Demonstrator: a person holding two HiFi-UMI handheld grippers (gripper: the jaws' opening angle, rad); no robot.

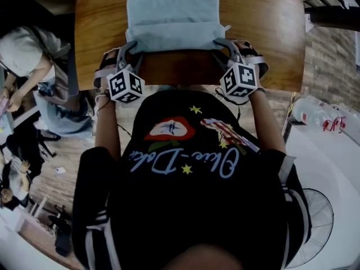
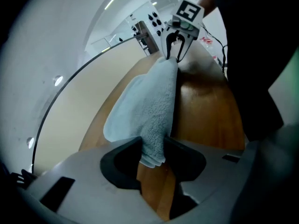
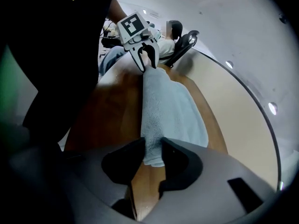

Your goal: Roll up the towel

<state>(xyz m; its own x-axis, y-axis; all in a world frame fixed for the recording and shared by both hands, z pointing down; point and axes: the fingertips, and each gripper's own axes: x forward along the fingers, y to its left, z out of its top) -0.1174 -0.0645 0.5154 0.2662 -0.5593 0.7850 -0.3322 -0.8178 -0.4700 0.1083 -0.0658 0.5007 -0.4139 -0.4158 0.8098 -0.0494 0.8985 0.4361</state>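
Note:
A light blue towel (image 1: pixel 171 16) lies on the wooden table (image 1: pixel 270 44), its near edge folded over into a thick band. My left gripper (image 1: pixel 134 49) holds the band's left end and my right gripper (image 1: pixel 220 45) holds its right end. In the left gripper view the towel (image 2: pixel 145 101) runs from my left gripper (image 2: pixel 153 150), whose jaws press on it from both sides, across to the right gripper (image 2: pixel 174 50). The right gripper view mirrors this: the towel (image 3: pixel 170 106) sits pinched in my right gripper (image 3: pixel 152 153) and reaches the left gripper (image 3: pixel 147 59).
The table's near edge is just below both grippers. A seated person (image 1: pixel 34 66) is on the floor side at the left. Plastic bottles (image 1: pixel 318 114) and a fan (image 1: pixel 320 218) stand to the right. An office chair (image 3: pixel 184 43) is behind the table's left end.

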